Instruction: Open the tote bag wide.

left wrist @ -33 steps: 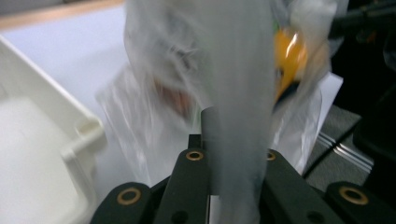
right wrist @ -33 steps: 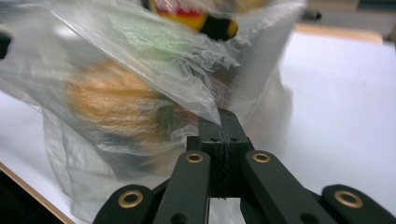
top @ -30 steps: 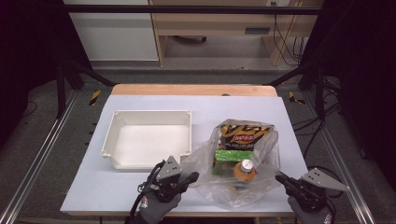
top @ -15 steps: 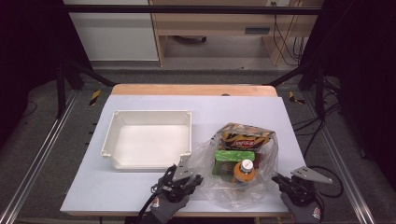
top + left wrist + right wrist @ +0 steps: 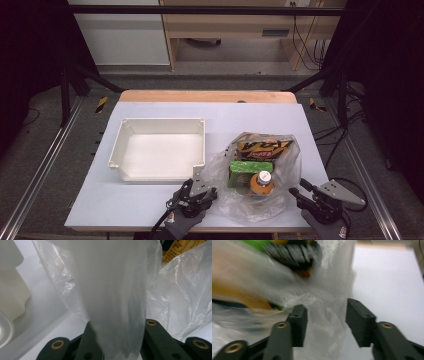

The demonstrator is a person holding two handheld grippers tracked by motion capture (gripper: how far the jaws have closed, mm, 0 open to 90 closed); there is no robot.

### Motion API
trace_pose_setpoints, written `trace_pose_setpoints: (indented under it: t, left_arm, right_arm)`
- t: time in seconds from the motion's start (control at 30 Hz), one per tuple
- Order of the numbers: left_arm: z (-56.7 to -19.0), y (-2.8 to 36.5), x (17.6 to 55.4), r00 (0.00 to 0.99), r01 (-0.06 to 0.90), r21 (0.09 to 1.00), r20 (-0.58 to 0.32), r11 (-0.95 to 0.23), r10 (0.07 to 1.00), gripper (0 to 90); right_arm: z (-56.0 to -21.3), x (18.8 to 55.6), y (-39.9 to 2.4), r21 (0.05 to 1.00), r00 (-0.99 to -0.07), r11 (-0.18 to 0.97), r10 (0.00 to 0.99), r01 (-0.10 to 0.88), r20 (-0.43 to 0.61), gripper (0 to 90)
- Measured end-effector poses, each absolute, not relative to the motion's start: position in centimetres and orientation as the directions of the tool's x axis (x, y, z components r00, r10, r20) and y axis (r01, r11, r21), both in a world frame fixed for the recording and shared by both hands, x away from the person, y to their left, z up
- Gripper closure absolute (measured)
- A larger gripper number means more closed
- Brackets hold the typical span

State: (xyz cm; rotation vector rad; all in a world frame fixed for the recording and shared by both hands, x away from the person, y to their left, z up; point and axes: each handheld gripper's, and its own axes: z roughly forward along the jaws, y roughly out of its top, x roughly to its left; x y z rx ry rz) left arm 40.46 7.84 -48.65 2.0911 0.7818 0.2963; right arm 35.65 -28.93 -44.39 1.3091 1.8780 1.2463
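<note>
Risk, near edge: the clear plastic bag point(image 5: 252, 187) lies slumped at the lower middle of the high view, close to the table's front edge. My guess is that a stray tug on the loose film could drag it towards that edge.
Risk, contents: the orange-capped bottle point(image 5: 261, 183) stands inside beside the green box point(image 5: 243, 172). It looks likely to tip if the film is pulled sideways (nothing braces it).
Left gripper point(image 5: 200, 189): lower middle of the high view. In its own view a fold of bag film point(image 5: 117, 315) runs up between the jaws, which have just been easing apart. The film sits bunched in the gap and the pads seem to grip it loosely.
Right gripper point(image 5: 300, 192): lower right of the high view, jaws clearly parted and just opened wider. Film point(image 5: 325, 322) lies between the pads, neither pressing on it, so it has let go.
Bag, farther part: the yellow-and-black snack packet point(image 5: 262, 147) lies at the far end inside the bag.
White tray point(image 5: 122, 150): left of centre, empty, just apart from the bag.
Table point(image 5: 260, 112): pale top, bare towards the back.
</note>
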Motion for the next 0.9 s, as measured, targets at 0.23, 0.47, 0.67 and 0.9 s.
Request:
trace_pose_setpoints:
  t: [0.23,0.47,0.67,0.9]
  left_arm:
    - [-48.7,7.7,40.5,0.775,0.425,0.789,-0.065,-0.444,0.628,77.3]
    - [-48.7,7.7,40.4,0.775,0.424,0.788,-0.060,-0.447,0.629,76.8]
    - [-48.7,7.7,40.4,0.776,0.422,0.787,-0.057,-0.450,0.628,76.6]
    - [-48.7,7.6,40.4,0.776,0.424,0.784,-0.057,-0.453,0.628,76.4]
  right_arm:
    - [-40.6,34.0,-27.4,0.948,-0.434,0.109,0.900,0.298,0.033,33.4]
    - [-36.7,34.1,-25.5,0.966,-0.421,0.185,0.902,0.179,-0.095,30.6]
    - [-36.3,35.0,-24.7,0.953,-0.378,0.213,0.918,0.218,-0.118,82.2]
    - [-40.1,36.3,-27.6,0.906,-0.301,0.175,0.952,0.385,-0.057,89.6]
